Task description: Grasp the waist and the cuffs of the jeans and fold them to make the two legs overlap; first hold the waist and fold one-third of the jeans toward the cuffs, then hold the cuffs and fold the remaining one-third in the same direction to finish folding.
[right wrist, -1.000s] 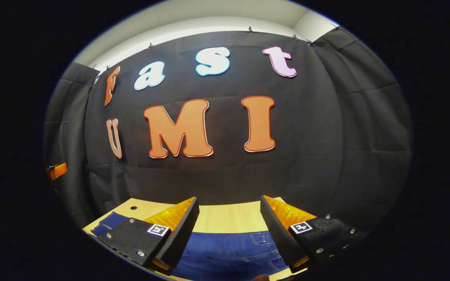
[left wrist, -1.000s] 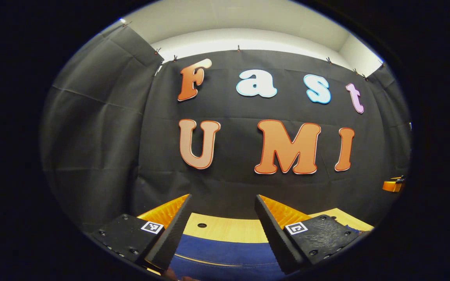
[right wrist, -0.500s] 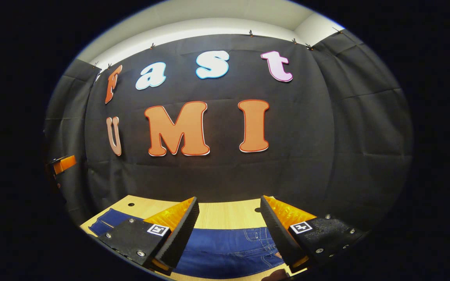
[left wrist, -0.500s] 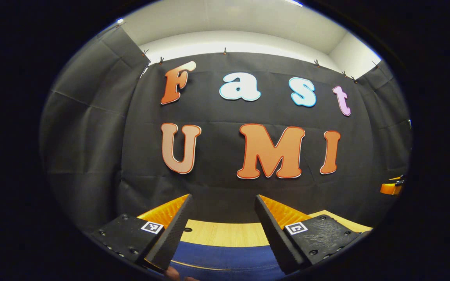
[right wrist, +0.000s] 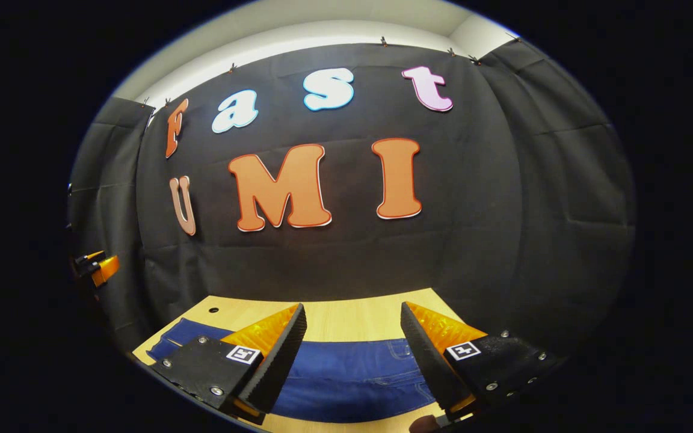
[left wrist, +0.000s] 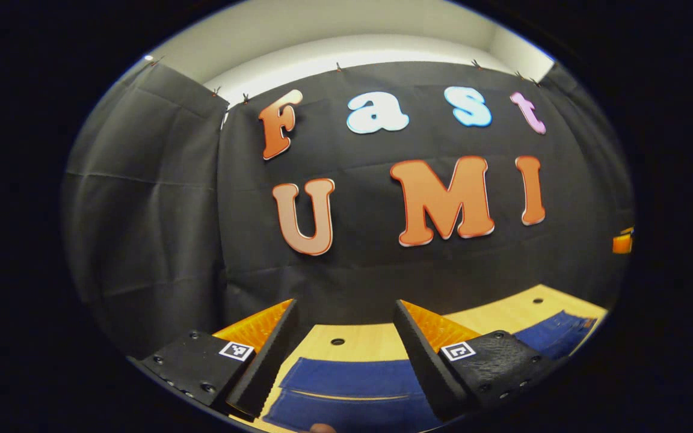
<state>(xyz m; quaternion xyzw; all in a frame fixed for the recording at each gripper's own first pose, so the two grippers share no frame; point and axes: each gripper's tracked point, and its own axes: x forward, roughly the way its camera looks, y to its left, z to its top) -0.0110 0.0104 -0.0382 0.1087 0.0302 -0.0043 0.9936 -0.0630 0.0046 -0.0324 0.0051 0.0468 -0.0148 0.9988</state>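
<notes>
We see the blue denim jeans (left wrist: 355, 391) lying flat on the pale wooden surface (left wrist: 370, 340) in front of the black cloth wall (left wrist: 154, 198).

In the left gripper view, the left tool (left wrist: 344, 313) is wide open and empty, with both fingers above the fabric and apart from it. The near part of the jeans is cut off at the bottom edge of this view. One finger base hides the middle of the garment, so that a second blue patch shows apart at the far right. We cannot tell which end of the jeans lies under this tool. A light stitched seam crosses the cloth between the fingers. A round hole (left wrist: 337, 341) shows in the surface just beyond the fabric edge.

In the right gripper view, the right tool (right wrist: 352, 313) is likewise wide open and holds nothing. The jeans (right wrist: 352, 379) run across between and behind its fingers; stitching and what looks like a pocket seam show near the right finger, too small to make out further. A small part of a hand (right wrist: 425, 424) shows at the bottom edge, mostly cut off.

Each finger base carries a small square black-and-white coded marker (right wrist: 465, 350); it bears no readable writing. We read no brand or label on the jeans.
</notes>
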